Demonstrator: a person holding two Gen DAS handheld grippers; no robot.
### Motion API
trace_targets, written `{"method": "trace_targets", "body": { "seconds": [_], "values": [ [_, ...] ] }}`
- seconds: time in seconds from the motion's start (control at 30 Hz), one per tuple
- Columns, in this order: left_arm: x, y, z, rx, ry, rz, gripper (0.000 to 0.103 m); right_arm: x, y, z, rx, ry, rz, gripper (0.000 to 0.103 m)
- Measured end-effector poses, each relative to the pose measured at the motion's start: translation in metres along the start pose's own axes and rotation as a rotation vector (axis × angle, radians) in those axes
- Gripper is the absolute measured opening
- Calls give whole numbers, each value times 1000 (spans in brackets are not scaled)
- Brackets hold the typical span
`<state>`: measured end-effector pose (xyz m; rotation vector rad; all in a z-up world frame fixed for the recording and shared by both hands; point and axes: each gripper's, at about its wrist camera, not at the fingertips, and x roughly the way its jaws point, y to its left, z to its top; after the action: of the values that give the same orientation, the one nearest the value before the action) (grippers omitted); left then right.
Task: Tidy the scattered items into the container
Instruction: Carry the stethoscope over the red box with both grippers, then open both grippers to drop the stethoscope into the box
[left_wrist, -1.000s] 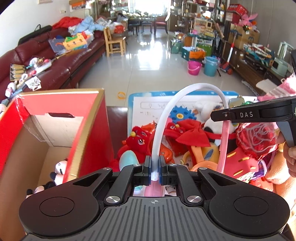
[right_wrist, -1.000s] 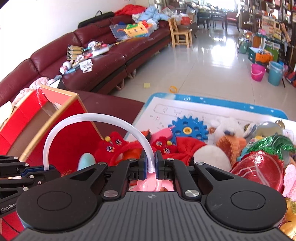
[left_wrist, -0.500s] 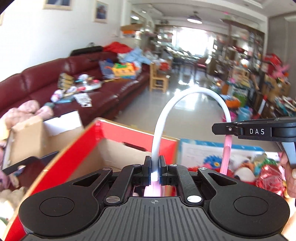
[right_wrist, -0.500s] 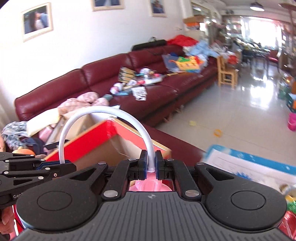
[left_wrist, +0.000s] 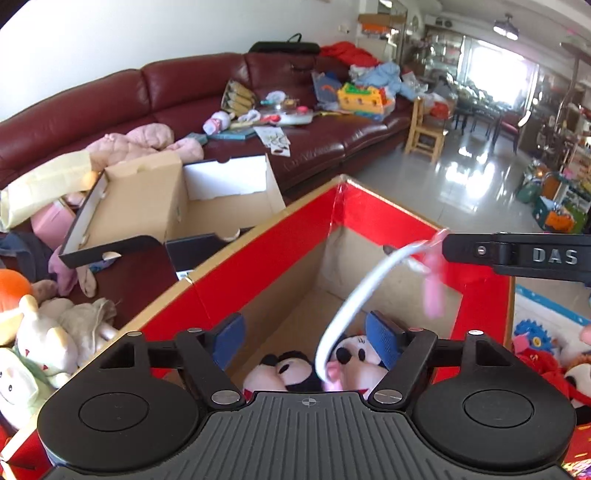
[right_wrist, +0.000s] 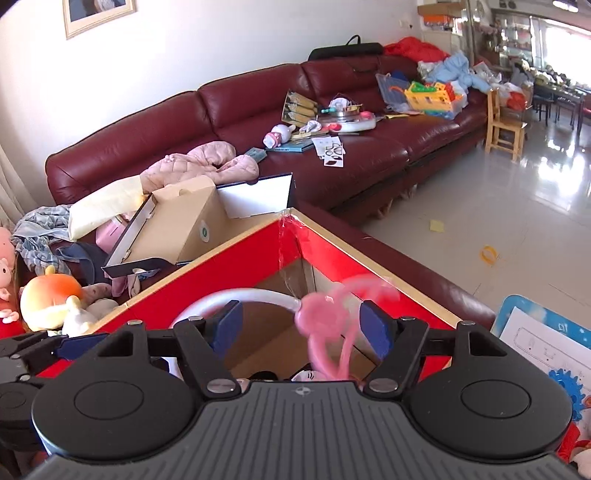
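Left wrist view: red box (left_wrist: 373, 218) is seen open-topped, its rim unobstructed, plush mice (left_wrist: 295, 369) lying inside. Left gripper (left_wrist: 308, 339) and right gripper (right_wrist: 301, 328) have just been opened wide; white-and-pink hoop toy (left_wrist: 354, 299), blurred, is shown loose over the box, touched by neither.

Motion-blurred pink toy end (right_wrist: 325, 325); the gripper body hides the box floor (left_wrist: 295, 317).
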<state>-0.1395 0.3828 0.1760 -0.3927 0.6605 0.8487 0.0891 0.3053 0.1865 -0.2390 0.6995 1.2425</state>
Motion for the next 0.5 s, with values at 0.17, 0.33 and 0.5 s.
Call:
{"method": "trace_targets", "body": {
  "seconds": [0.17, 0.33, 0.5],
  "values": [
    [24, 0, -8, 8, 57, 11, 84, 8, -8, -11, 15, 33, -25, 81],
    [27, -3, -15, 30, 61, 18, 87, 12, -8, -17, 20, 59, -21, 81],
    [27, -7, -18, 41, 65, 18, 88, 8, -5, -22, 6, 71, -15, 82]
  ]
}}
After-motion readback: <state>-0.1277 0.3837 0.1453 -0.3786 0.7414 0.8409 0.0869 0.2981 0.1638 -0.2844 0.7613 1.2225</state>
